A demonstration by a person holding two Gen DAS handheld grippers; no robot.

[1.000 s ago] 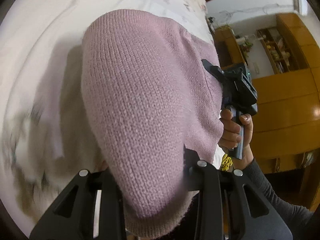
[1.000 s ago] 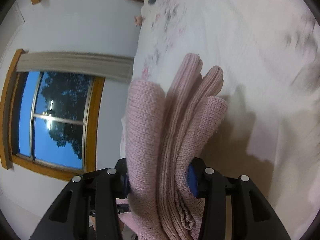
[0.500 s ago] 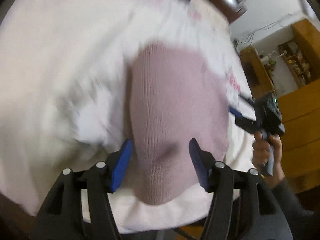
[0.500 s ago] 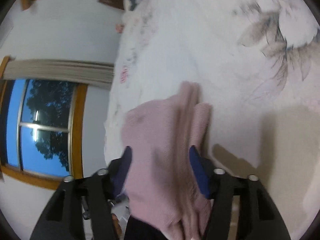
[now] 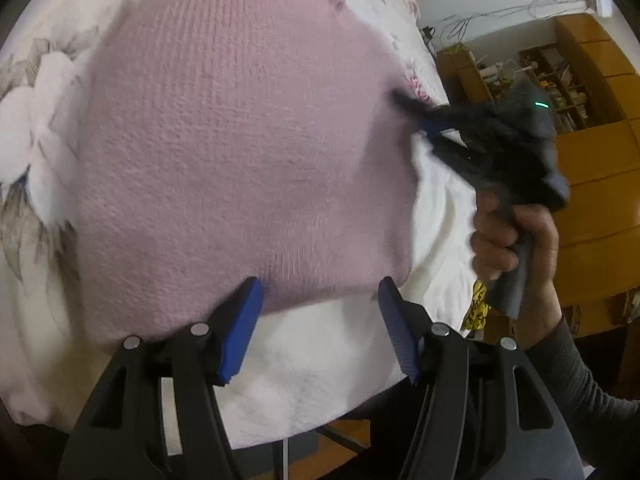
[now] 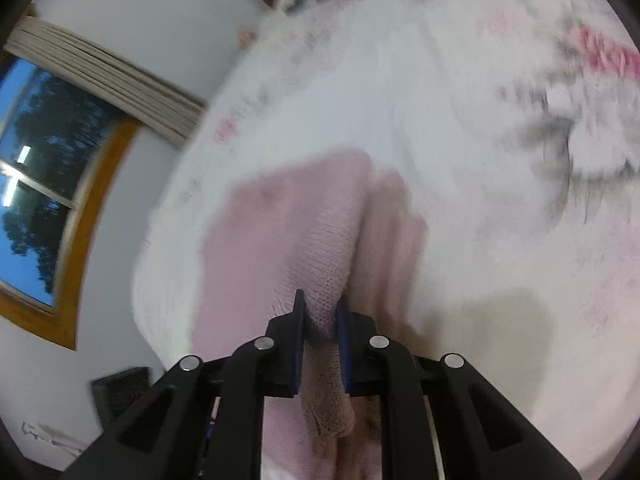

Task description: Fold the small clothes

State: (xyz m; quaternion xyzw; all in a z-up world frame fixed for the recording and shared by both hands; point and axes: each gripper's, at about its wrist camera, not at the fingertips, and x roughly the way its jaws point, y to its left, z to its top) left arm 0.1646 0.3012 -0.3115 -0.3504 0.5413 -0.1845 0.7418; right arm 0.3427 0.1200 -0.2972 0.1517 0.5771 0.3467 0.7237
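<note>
the pink knitted garment (image 5: 248, 152) lies spread on the bed (image 5: 328, 364), over its white floral cover. the left tongs (image 5: 320, 320) hover low at the garment's near hem, blue pads spread wide and holding nothing. the right tongs (image 6: 320, 316), gripped by a hand (image 5: 514, 236) in a grey sleeve, reach in from the side, clenched on a fold of the knit.

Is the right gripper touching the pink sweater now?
Touching. The right wrist view shows the right gripper shut on a fold of the pink sweater.
</note>
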